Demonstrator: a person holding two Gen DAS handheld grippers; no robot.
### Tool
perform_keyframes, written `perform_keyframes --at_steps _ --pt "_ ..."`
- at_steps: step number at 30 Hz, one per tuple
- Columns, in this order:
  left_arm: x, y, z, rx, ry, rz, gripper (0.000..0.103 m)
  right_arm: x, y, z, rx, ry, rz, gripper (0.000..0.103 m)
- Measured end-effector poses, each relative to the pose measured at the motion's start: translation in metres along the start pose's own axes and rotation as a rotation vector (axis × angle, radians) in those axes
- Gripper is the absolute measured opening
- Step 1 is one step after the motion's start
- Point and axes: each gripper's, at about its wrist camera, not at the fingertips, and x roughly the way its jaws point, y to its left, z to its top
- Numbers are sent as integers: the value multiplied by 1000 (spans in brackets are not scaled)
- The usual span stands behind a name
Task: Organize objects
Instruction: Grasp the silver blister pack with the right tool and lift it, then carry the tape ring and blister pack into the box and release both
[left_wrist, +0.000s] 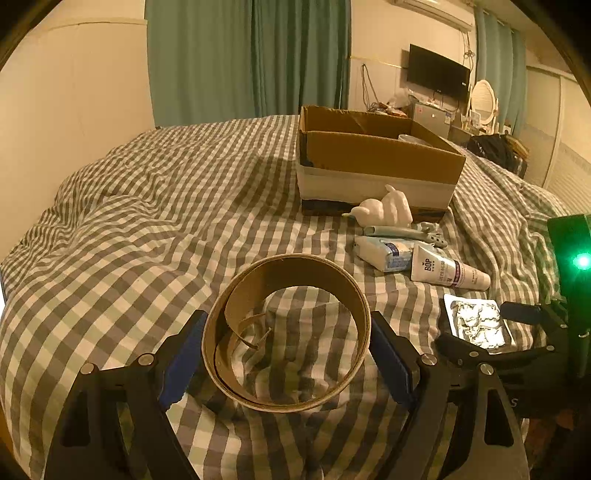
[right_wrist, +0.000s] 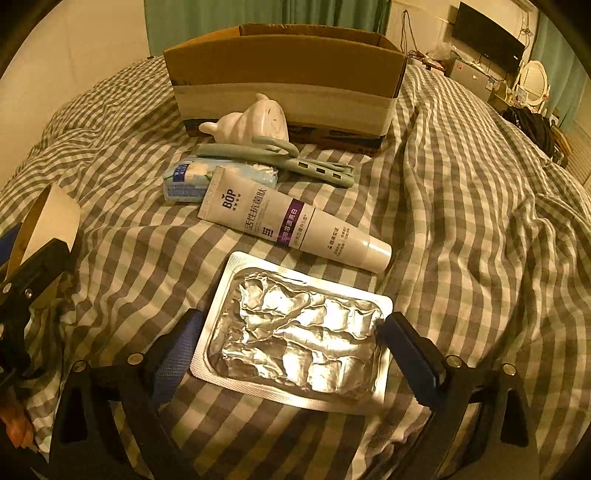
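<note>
- A cardboard box (right_wrist: 284, 74) stands far back on the checked bed (left_wrist: 129, 229); before it lie a white figurine (right_wrist: 247, 123), a blue-grey clip (right_wrist: 280, 158), a tissue pack (right_wrist: 188, 181) and a toothpaste tube (right_wrist: 291, 225), cap pointing right.
- The foil blister pack (right_wrist: 295, 336) lies flat, long axis crosswise, crumpled silver; the right gripper (right_wrist: 291, 350) is spread around it, left contact unclear.
- The left gripper (left_wrist: 288, 350) brackets a brown cardboard tape ring (left_wrist: 288, 332), released.

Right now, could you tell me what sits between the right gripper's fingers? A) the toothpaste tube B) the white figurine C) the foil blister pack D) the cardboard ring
C: in the right wrist view the foil blister pack lies on the bed between the right gripper's fingers, while the tube lies beyond it.
</note>
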Motion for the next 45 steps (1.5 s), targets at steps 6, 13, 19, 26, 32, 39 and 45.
perform_keyframes --at_steps 6,13,19,26,32,39,45 --pt "-8 0 0 -6 -14 6 87 -22 11 0 -72 -16 28 52" --pt "-15 -2 0 -5 -29 19 87 -58 5 2 -111 -98 -37 26" --pt "-23 -11 7 7 -50 17 87 -94 -20 16 -103 -160 -130 3" --pt "-37 -25 35 26 -90 0 87 -115 -42 28 -59 -196 -86 2" --pt "-41 -44 72 49 -104 -25 87 -146 -59 50 -34 -277 -25 2" --pt "-51 -54 123 51 -143 -66 87 -192 -71 91 -46 -388 -14 2" --pt "-53 -56 171 56 -186 -62 87 -225 -72 130 -69 -482 -15 2"
